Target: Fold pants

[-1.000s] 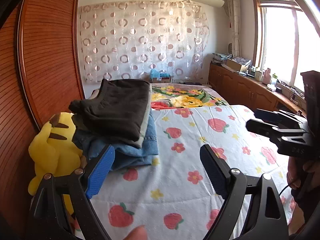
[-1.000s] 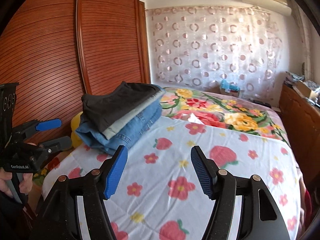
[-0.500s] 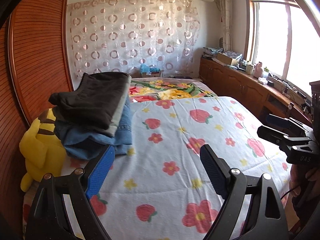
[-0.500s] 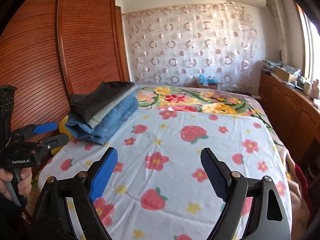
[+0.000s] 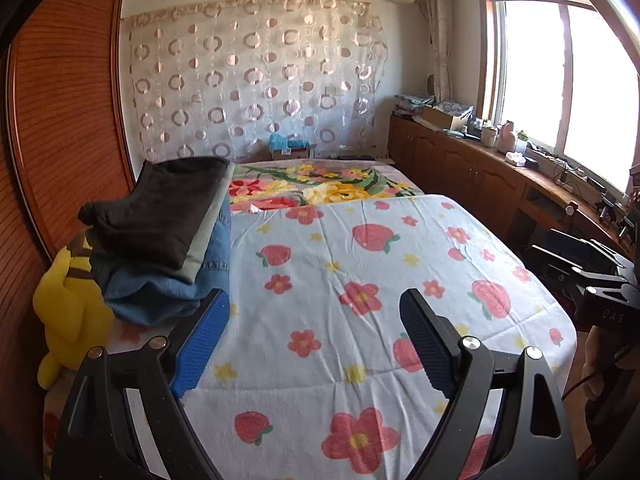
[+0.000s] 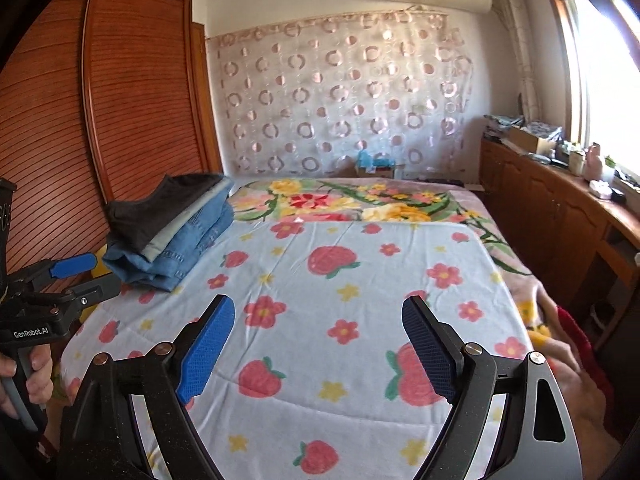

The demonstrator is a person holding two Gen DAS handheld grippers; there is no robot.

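A stack of folded pants (image 5: 160, 232) lies at the bed's left side: a black pair on top, a grey one under it, blue jeans at the bottom. It shows in the right wrist view too, the stack (image 6: 172, 228) well ahead and to the left. My left gripper (image 5: 314, 304) is open over the strawberry sheet (image 5: 360, 264), nothing between its fingers, just right of the stack's near corner. My right gripper (image 6: 318, 308) is open over the middle of the sheet, also empty. Each view catches the other gripper at its edge: left gripper (image 6: 86, 274), right gripper (image 5: 556, 254).
A yellow plush toy (image 5: 68, 312) sits wedged between the stack and the wooden wardrobe (image 5: 60, 120). A flowered blanket (image 5: 328, 188) covers the bed's far end. Low wooden cabinets (image 5: 480, 176) with clutter run under the window on the right. A hand (image 6: 28, 376) grips the left handle.
Both grippers have drawn back from the folded stack, which now looks smaller and farther left. The right gripper's jaws have spread wider. The stack itself has not moved.
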